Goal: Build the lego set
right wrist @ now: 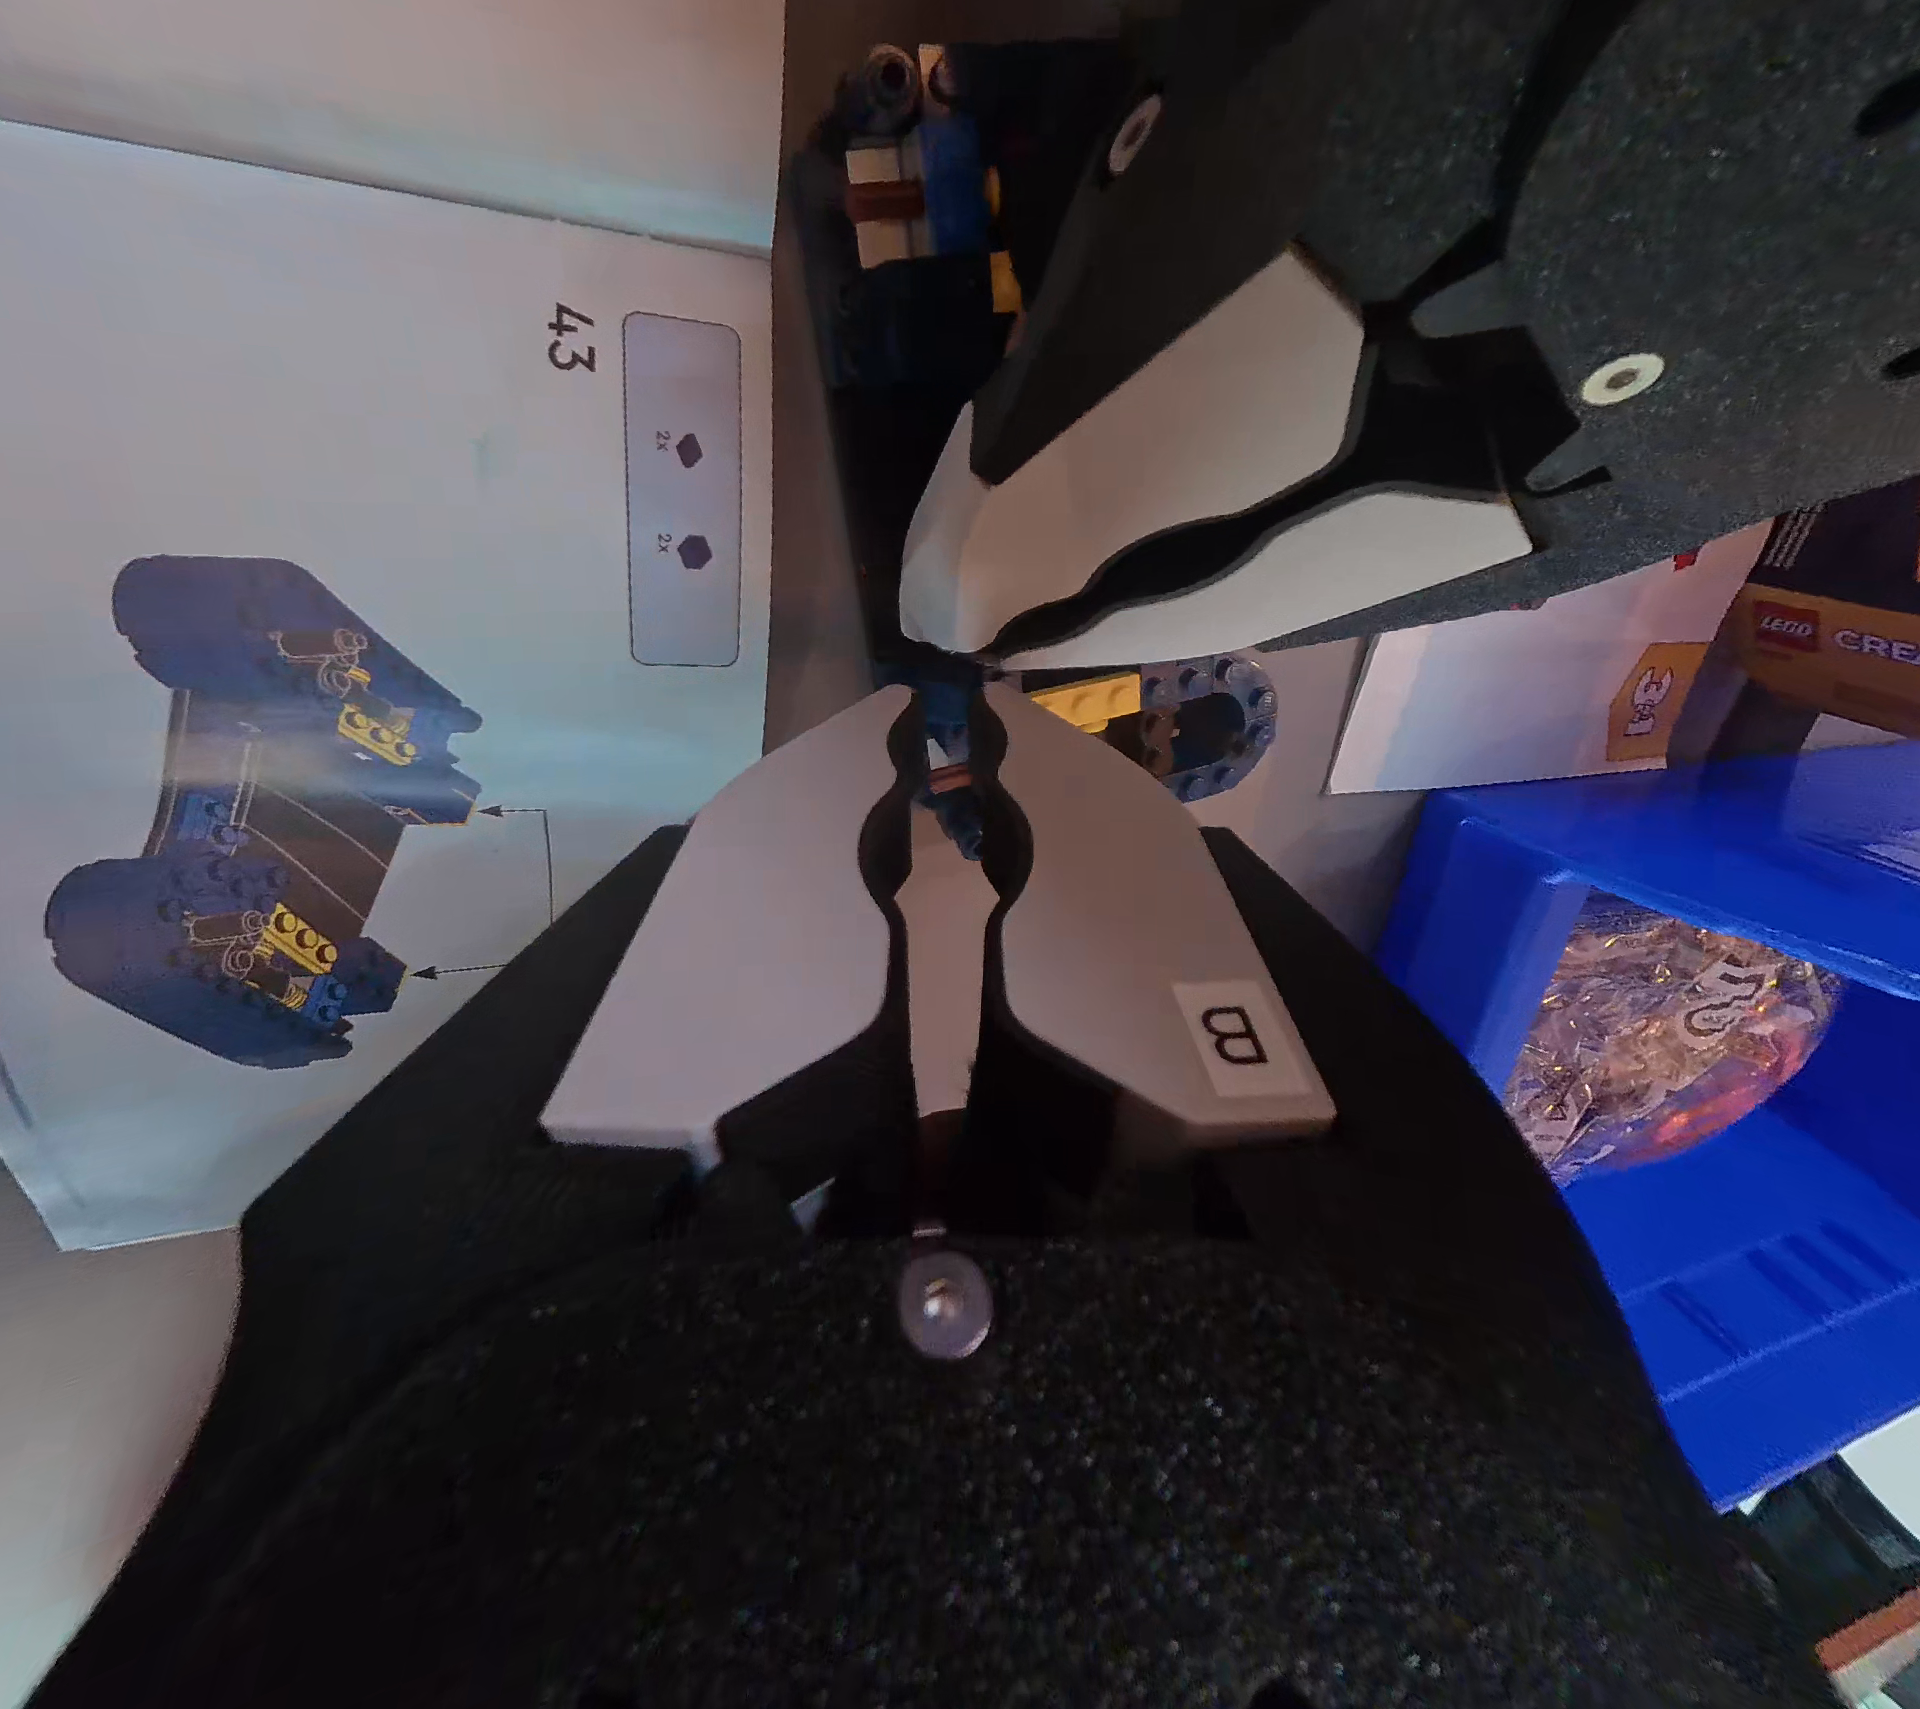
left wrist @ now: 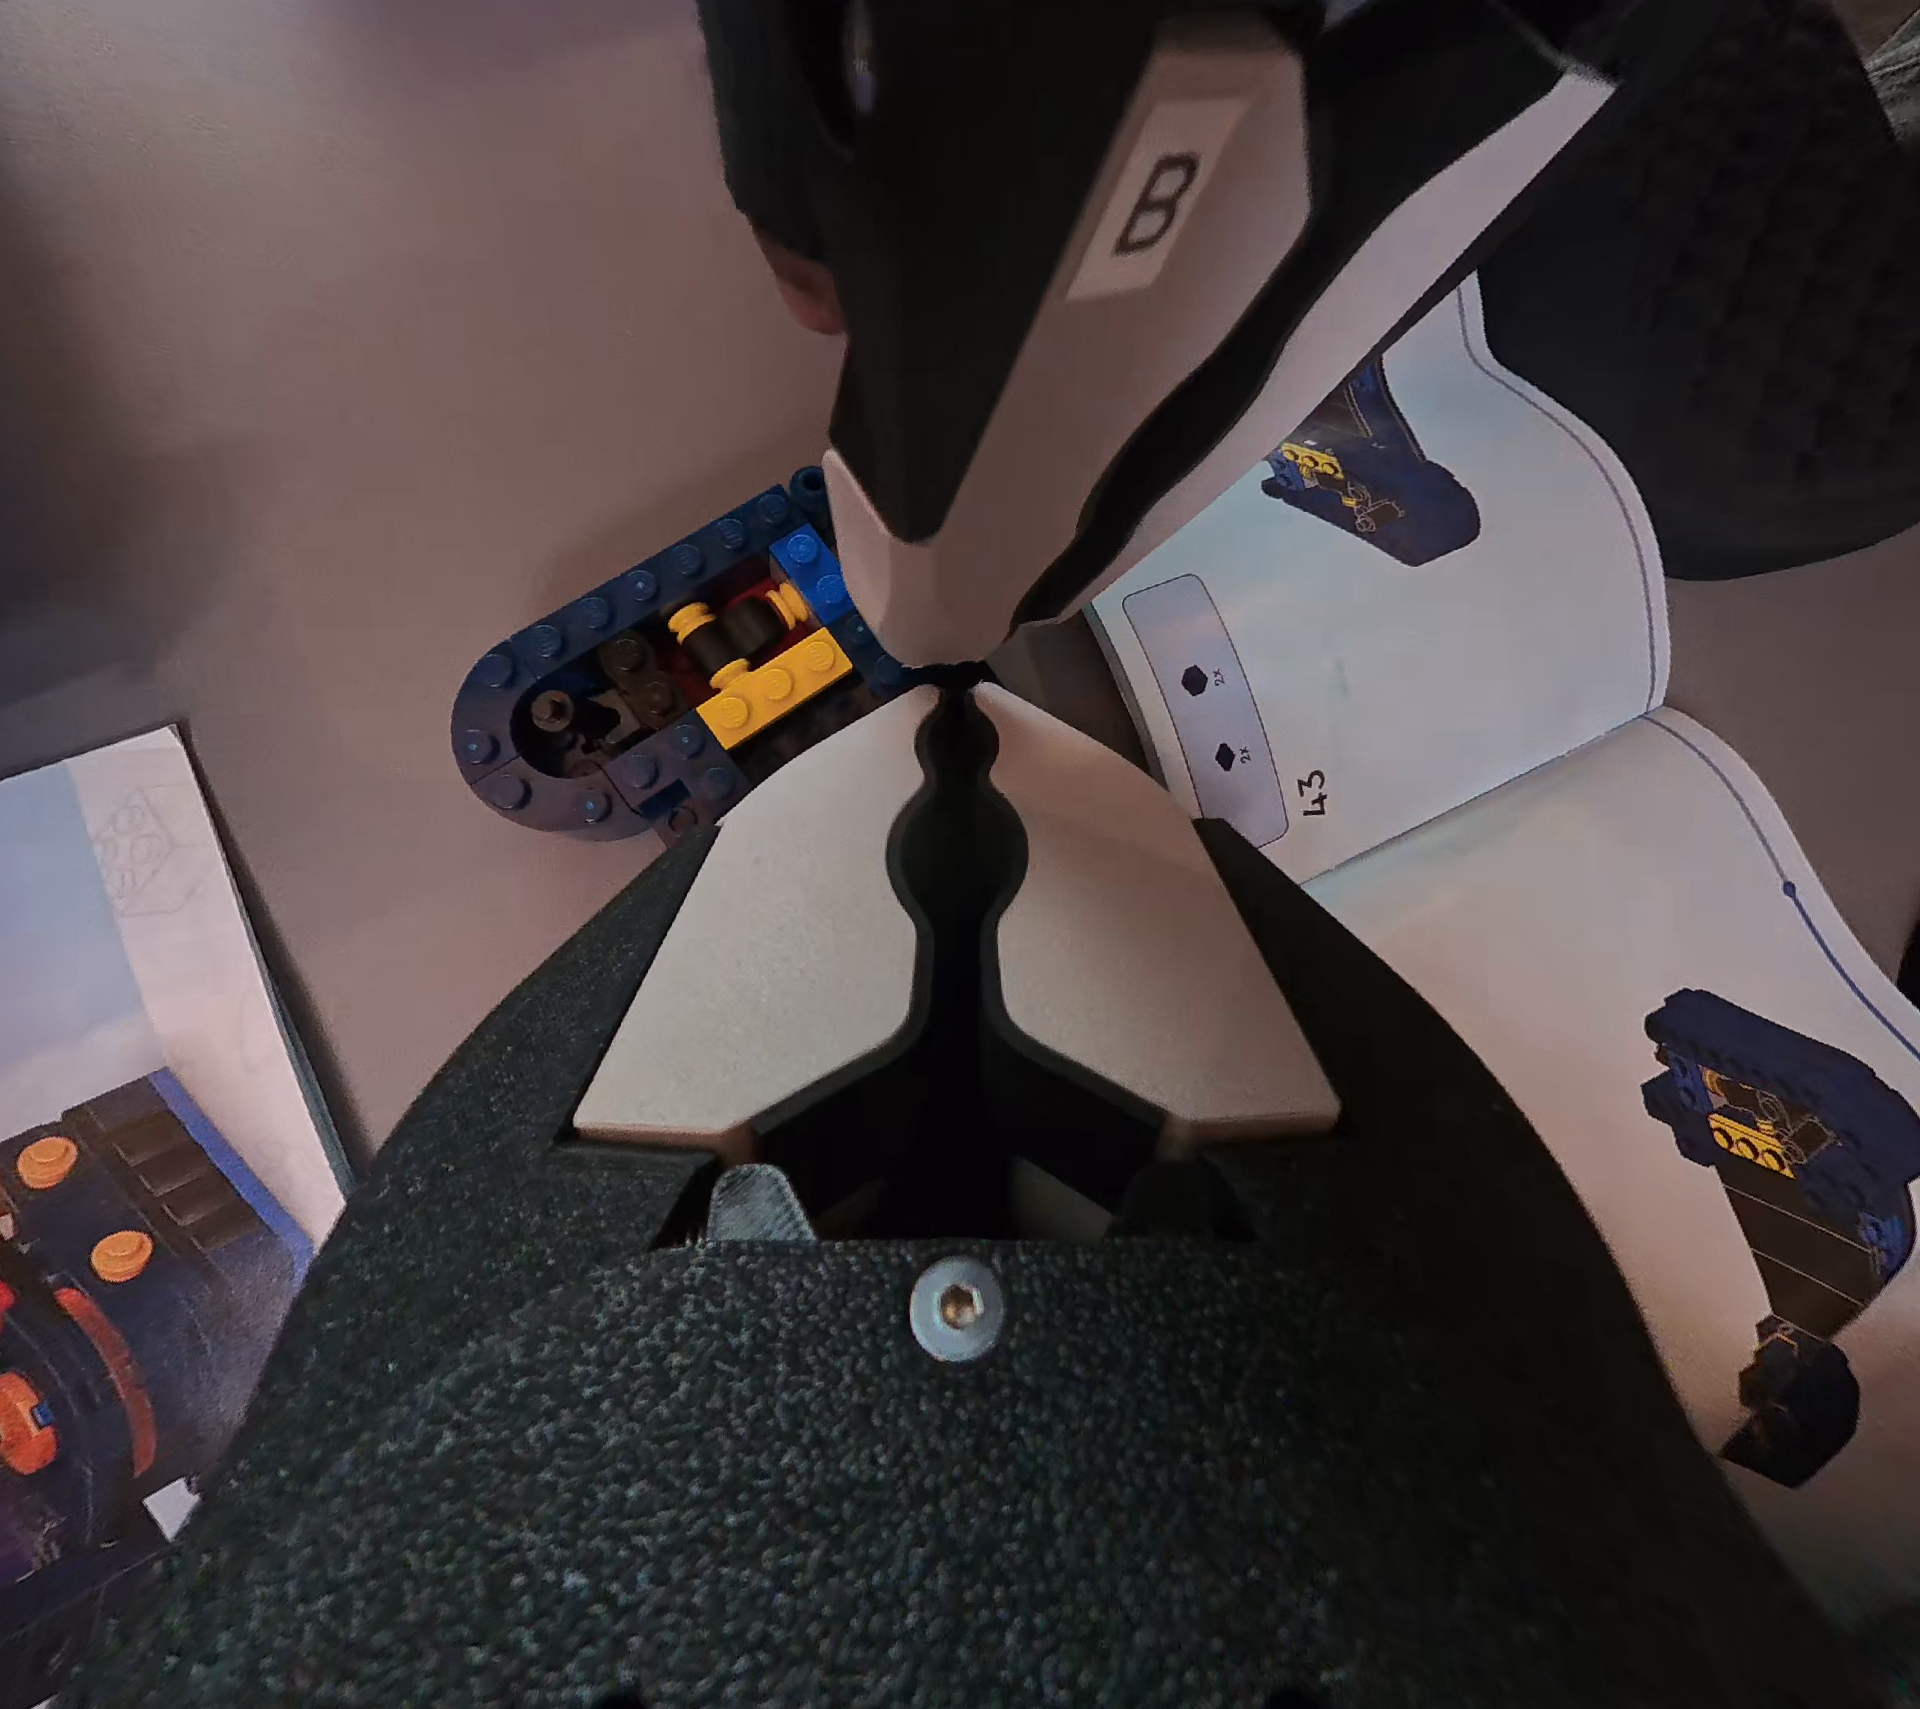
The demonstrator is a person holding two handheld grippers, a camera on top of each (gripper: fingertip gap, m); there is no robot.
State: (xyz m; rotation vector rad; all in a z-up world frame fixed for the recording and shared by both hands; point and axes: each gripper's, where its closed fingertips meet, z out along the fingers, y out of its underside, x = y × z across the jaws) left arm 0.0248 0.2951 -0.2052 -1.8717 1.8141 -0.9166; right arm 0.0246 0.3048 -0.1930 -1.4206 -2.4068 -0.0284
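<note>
Dark-blue studded brick model (left wrist: 623,683) on table; left gripper (left wrist: 958,685) closed, nothing visible between tips; right gripper (right wrist: 948,729) clamped on small dark-blue piece (right wrist: 951,786).

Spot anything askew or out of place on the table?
Nothing looks spilled or broken. The dark blue brick assembly lies flat, studs up, beside the open instruction booklet. Both grippers meet tip to tip at its end: the left gripper looks shut, and the right gripper pinches a blue edge of the assembly.
</note>
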